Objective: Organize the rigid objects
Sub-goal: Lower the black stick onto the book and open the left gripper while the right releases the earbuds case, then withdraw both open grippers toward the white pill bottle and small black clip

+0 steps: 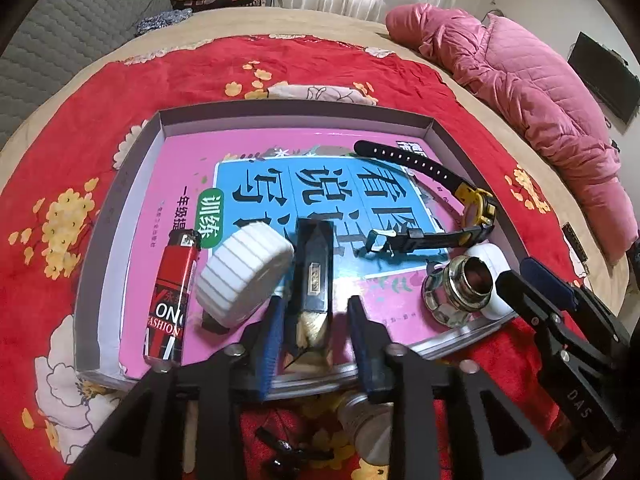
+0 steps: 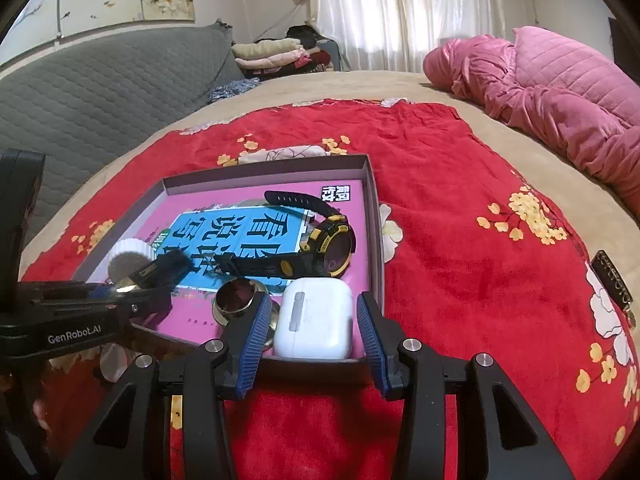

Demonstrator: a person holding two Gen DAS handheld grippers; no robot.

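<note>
While my left gripper [image 1: 316, 344] stands over the near edge of the tray [image 1: 120, 184], its blue pads sit parted on either side of the dark, gold-ended bar [image 1: 313, 280], and I see a gap on both sides, so I read it as let go and lying on the pink book [image 1: 256, 152] that lines the tray. What the bar actually is I cannot say for sure; the close view blurs it.

My right gripper [image 2: 310, 340] hangs at the tray's five o'clock corner with its jaws apart around the white earbud case [image 2: 314, 320], not pressing on it as far as I can see.

Already in the tray: the red lighter [image 1: 172, 292] at eight o'clock, the white ribbed cap [image 1: 244, 280] just beside the bar, the black and yellow watch [image 1: 476, 208] at two o'clock, and the metal fitting [image 1: 460, 284] touching the case.

I judge this a placing step, with both pieces set down. Next I should lift both grippers straight up and clear, without nudging the cap or fitting, then go for what lies on the red blanket [image 2: 460, 240] near me, such as the small bottle [image 1: 368, 424] under my left gripper.
</note>
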